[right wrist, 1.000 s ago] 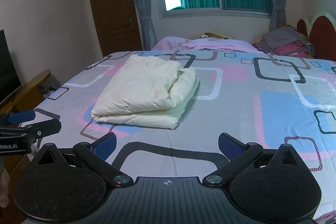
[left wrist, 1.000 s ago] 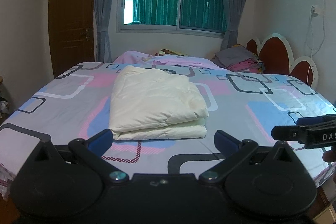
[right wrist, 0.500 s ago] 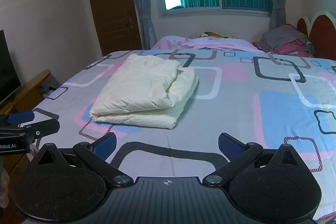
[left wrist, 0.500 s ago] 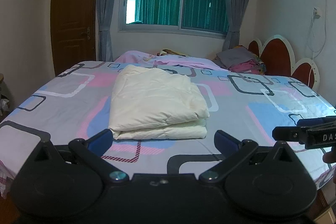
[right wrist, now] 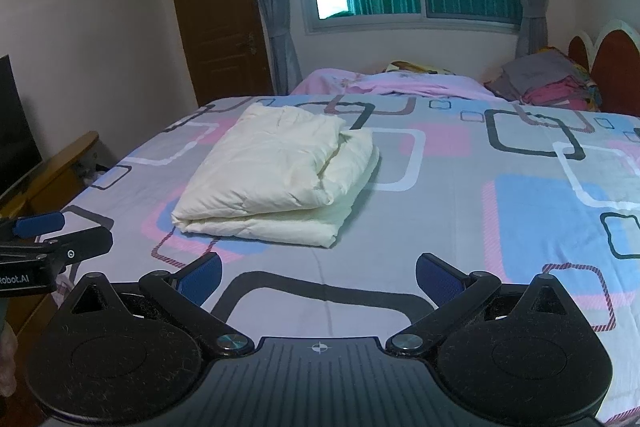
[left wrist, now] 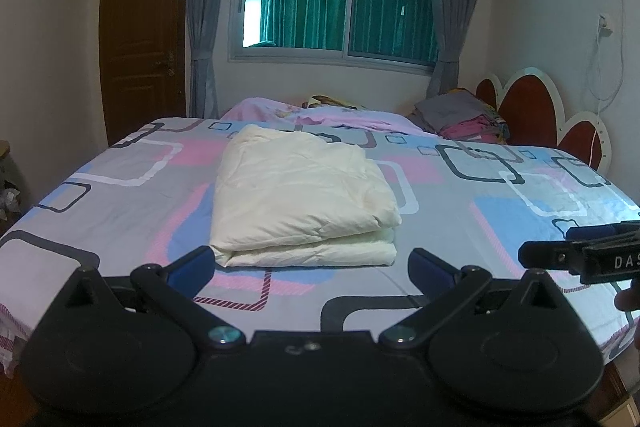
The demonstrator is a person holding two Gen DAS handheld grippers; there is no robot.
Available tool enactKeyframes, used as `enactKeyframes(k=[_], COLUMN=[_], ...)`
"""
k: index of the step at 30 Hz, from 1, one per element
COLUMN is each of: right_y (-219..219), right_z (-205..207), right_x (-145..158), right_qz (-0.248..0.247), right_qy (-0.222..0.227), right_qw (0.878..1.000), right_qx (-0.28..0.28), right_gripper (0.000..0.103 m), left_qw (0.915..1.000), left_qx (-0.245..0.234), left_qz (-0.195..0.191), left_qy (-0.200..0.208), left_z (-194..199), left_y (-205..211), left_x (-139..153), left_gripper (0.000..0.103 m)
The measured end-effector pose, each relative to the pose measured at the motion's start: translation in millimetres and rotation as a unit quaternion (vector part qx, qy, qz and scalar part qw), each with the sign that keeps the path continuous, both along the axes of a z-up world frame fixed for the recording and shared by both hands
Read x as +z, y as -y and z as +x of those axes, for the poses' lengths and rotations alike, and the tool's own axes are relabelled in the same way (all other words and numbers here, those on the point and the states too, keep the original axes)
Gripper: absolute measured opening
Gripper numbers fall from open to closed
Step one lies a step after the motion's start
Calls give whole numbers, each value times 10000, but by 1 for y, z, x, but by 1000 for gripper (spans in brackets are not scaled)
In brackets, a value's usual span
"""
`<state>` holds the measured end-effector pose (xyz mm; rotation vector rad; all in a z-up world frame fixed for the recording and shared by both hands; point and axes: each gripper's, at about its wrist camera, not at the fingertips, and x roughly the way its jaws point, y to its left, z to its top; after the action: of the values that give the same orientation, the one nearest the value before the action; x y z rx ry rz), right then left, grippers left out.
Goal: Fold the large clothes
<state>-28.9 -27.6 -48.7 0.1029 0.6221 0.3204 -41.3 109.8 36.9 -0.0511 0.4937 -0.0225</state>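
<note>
A wide bed point(left wrist: 120, 203) fills the room, covered by a grey sheet point(right wrist: 460, 227) printed with pink and blue blocks and rounded square outlines. A cream padded garment point(left wrist: 300, 195), folded into a thick rectangle, lies flat on the sheet toward the near left part of the bed. Along the far edge rests a rumpled pink blanket point(left wrist: 320, 115), and beside it, near the headboard point(left wrist: 528, 107), sits a stack of folded clothes point(right wrist: 548, 79) in grey and pink.
</note>
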Motion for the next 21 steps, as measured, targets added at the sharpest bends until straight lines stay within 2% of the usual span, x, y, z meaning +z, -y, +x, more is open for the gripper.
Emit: enactKeyframes(k=[21], right_y=[0], right_z=[1], right_x=[0], right_qz=[-39], right_qy=[8], right_qw=[10000], right_qx=[23], right_gripper=[102], left_qw=[10000], left_qx=[5], left_qz=[13], left_qy=[16], left_z=[0], left_y=[-1], left_x=[0], left_gripper=[102])
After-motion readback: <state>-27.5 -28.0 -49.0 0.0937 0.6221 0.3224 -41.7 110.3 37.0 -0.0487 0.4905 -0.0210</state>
